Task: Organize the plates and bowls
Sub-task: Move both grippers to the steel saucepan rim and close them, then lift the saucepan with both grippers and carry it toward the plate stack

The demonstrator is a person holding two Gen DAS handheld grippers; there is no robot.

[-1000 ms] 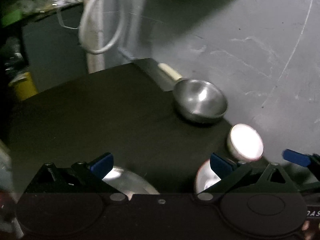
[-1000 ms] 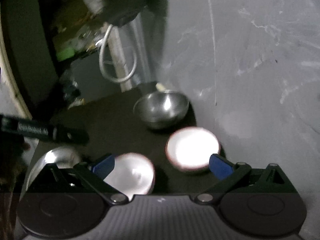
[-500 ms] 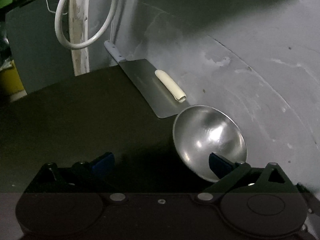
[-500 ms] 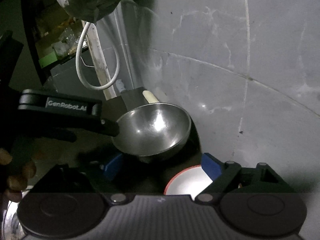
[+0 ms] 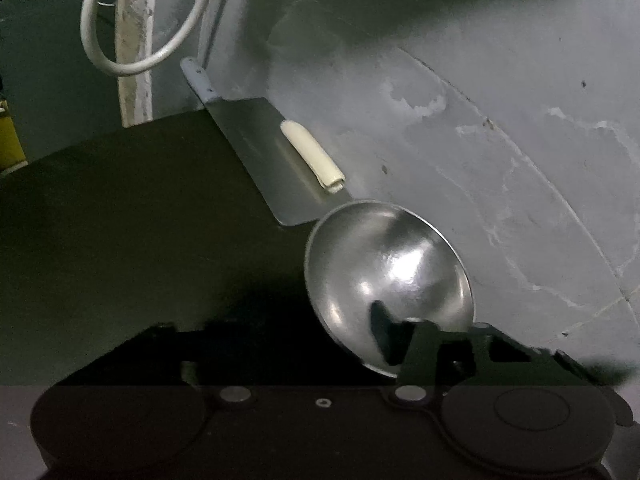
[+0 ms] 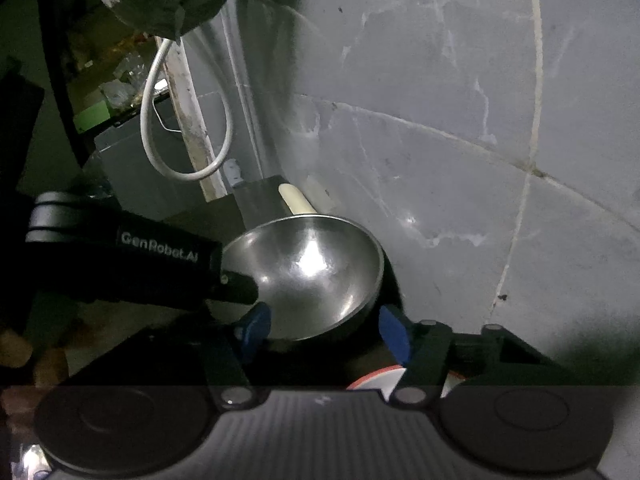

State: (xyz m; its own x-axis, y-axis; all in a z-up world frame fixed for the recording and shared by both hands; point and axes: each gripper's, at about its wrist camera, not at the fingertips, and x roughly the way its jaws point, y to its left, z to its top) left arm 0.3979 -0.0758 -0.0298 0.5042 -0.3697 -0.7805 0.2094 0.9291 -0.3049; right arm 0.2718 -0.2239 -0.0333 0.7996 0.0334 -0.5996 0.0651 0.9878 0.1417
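Note:
A steel bowl (image 5: 388, 276) stands on the dark table (image 5: 132, 220) by the grey wall; it also shows in the right wrist view (image 6: 308, 276). My left gripper (image 5: 296, 336) is open, its right finger (image 5: 380, 332) inside the bowl over the near rim, its left finger lost in shadow. In the right wrist view the left gripper's finger (image 6: 236, 284) reaches into the bowl from the left. My right gripper (image 6: 324, 332) is open, just short of the bowl's near side. A red-rimmed white plate (image 6: 384, 378) lies under my right gripper, mostly hidden.
A metal sheet (image 5: 276, 164) with a cream roll (image 5: 312, 156) lies behind the bowl against the wall (image 5: 500, 120). A white cable loop (image 5: 144, 20) hangs on a post at the table's far corner. Clutter sits beyond the table's left edge (image 6: 108, 92).
Both grippers have moved forward to the steel bowl. My left gripper's right finger now reaches over the bowl's rim. The white plates have dropped out of the left view.

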